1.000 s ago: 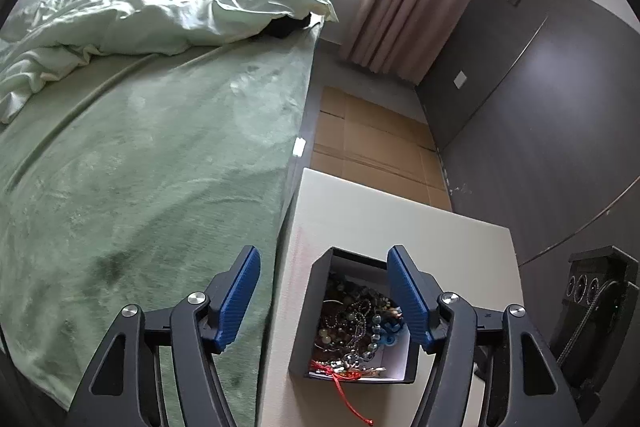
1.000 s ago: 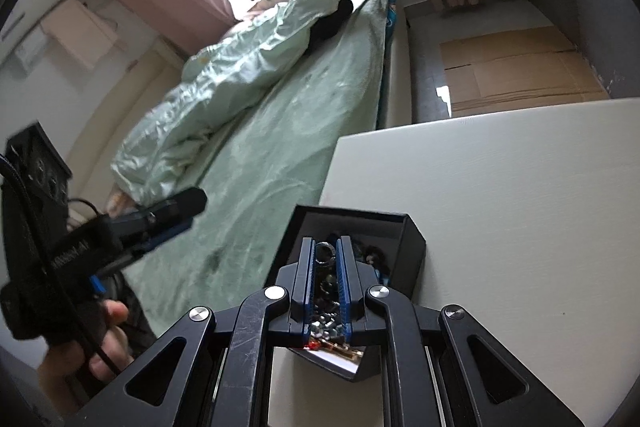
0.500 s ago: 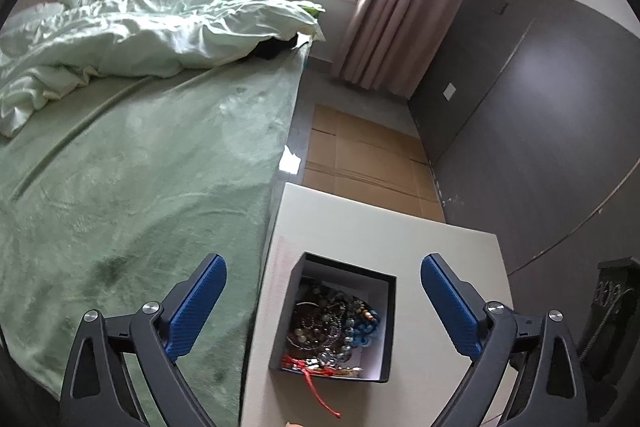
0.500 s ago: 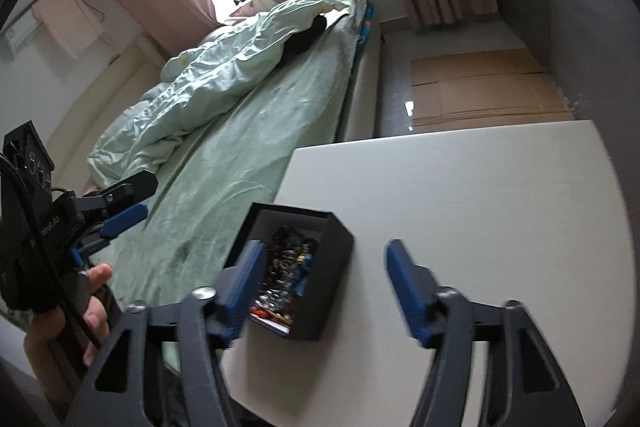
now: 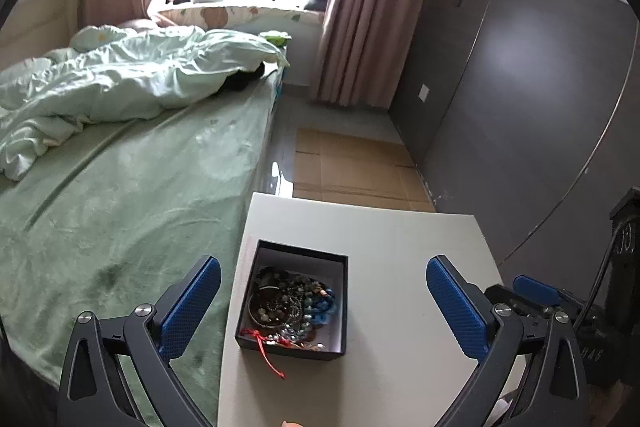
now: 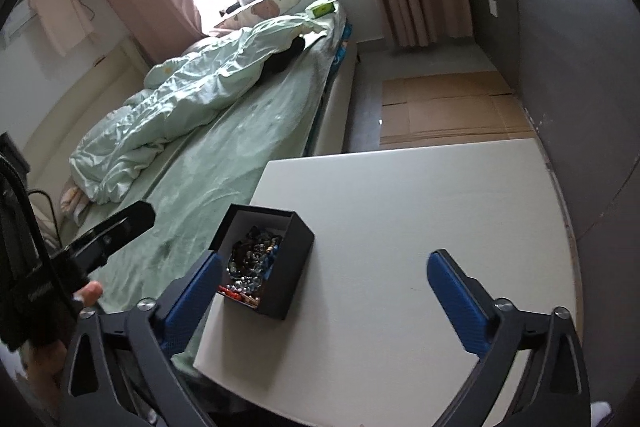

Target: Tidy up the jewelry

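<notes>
Both grippers are hovering above a white table point(image 5: 400, 267) that is standing beside a bed point(image 5: 132, 187).

Left gripper point(image 5: 323, 301): blue-padded fingers point(image 5: 188, 307) are spreading wide, holding nothing. In its own view they are framing the jewelry box from either side, apart from it and nearer the camera.

Right gripper point(image 6: 324, 295): fingers point(image 6: 456, 301) are likewise gaping wide, gripping nothing. The left finger is overlapping the near corner of the box in this view; whether it is touching cannot be told.

Black jewelry box point(image 5: 294, 301): open-topped, white inside, sitting upright on the table near the edge on the bed side. Tangled jewelry point(image 5: 290, 303) is filling it — dark bead strands, blue beads toward the right, pale stones toward the front. A red cord point(image 5: 266, 351) is trailing over the front wall onto the tabletop.

Surroundings: a crumpled pale green duvet point(image 5: 120, 83) is lying on the bed's green sheet. Pink curtains point(image 5: 360, 7) are flanking a bright window where clothes are hanging. Flattened cardboard point(image 5: 352, 167) is lying on the floor past the table, along a dark grey wall point(image 5: 520, 107).

Writing: pale lettering is showing on dark gear at the frame edges in both views, too blurred to read. No brand is legible on the box.
</notes>
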Available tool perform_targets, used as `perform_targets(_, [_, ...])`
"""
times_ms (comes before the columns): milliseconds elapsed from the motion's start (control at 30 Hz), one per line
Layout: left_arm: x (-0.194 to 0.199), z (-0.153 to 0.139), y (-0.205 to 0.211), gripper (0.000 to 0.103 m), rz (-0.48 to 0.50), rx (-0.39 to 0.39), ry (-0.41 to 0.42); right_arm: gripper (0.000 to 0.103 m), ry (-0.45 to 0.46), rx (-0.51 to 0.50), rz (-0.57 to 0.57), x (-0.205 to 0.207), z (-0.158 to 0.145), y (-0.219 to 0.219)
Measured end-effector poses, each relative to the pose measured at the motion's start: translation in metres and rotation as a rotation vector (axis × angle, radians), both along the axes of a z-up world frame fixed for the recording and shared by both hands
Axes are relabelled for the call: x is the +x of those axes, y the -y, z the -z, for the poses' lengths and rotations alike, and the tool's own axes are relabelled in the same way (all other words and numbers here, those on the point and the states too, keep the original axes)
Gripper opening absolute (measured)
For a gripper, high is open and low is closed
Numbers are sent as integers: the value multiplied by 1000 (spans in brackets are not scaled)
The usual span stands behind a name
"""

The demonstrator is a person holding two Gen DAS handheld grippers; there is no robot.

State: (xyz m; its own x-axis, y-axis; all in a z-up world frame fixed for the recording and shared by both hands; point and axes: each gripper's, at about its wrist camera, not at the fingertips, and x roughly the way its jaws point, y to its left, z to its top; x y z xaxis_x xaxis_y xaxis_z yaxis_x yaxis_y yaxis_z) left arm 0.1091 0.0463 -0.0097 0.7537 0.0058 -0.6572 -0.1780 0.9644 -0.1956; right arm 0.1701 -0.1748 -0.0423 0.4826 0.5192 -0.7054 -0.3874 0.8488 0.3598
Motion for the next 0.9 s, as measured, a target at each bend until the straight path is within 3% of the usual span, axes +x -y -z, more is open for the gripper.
perform_targets(500, [-76,-9,27,103,-63,44,74,103,79,-51,109,-60,-16,38])
perform_targets(900, [-104,0,21,103,-77,61,47,103,128,-66,49,-101,-22,35])
